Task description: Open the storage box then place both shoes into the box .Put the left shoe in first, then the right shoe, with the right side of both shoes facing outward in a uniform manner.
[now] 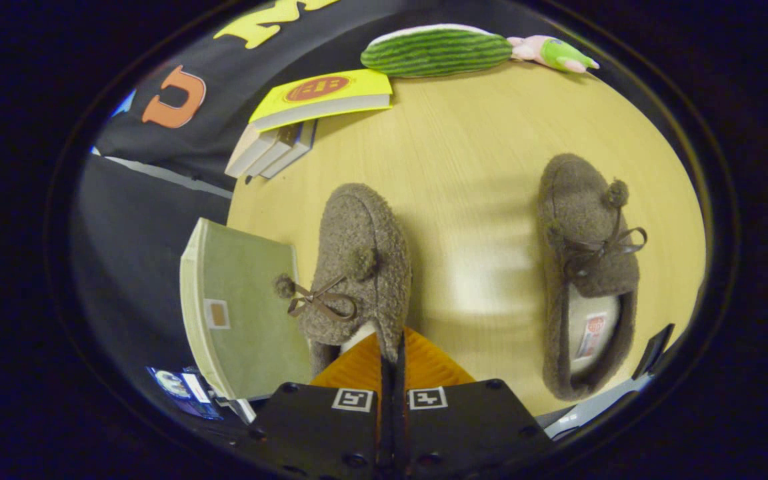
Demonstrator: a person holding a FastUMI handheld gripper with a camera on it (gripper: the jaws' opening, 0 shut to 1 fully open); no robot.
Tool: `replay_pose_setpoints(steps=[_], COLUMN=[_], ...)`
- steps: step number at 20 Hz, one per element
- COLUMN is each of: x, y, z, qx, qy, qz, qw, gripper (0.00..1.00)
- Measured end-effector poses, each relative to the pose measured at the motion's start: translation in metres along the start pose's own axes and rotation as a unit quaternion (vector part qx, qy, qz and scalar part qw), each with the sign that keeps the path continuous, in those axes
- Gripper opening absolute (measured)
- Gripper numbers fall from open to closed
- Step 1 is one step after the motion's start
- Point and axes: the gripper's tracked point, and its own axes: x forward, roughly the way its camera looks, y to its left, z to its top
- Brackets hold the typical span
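Note:
Two brown fuzzy slippers with pom-pom laces lie on a light wooden table [477,153]. My gripper [392,350] is shut on the side wall of the nearer slipper [357,267], pinching its collar between both fingers. That slipper points away from me, and its laces hang over the edge of an olive-green storage box [244,307] just to its left. The box shows a flat green face with a small label; I cannot tell whether it is open. The other slipper [587,267] rests on the table off to the right, toe pointing away, its pale insole showing.
Beyond the slippers, a stack of books topped by a yellow one [321,97] sits at the table's far left edge. A watermelon-striped cushion [434,50] and a pink-and-green toy [554,53] lie at the far side. A dark object [654,347] stands beside the right slipper's heel.

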Motion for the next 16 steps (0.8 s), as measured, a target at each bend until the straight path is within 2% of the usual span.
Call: replay_pose_setpoints(steps=[6,9,12,16], x=[-0.065,-0.082,-0.085,-0.053], y=[0.105,0.151,0.205,0.271], z=[-0.013,-0.016,-0.016,-0.027], qx=[-0.045,-0.052,-0.060,-0.052], qy=[-0.040,-0.047,-0.054,-0.049], qz=[0.059,0.073,0.095,0.118], qw=[0.996,0.995,0.992,0.990], gripper=[0.07,0.06,0.06,0.06])
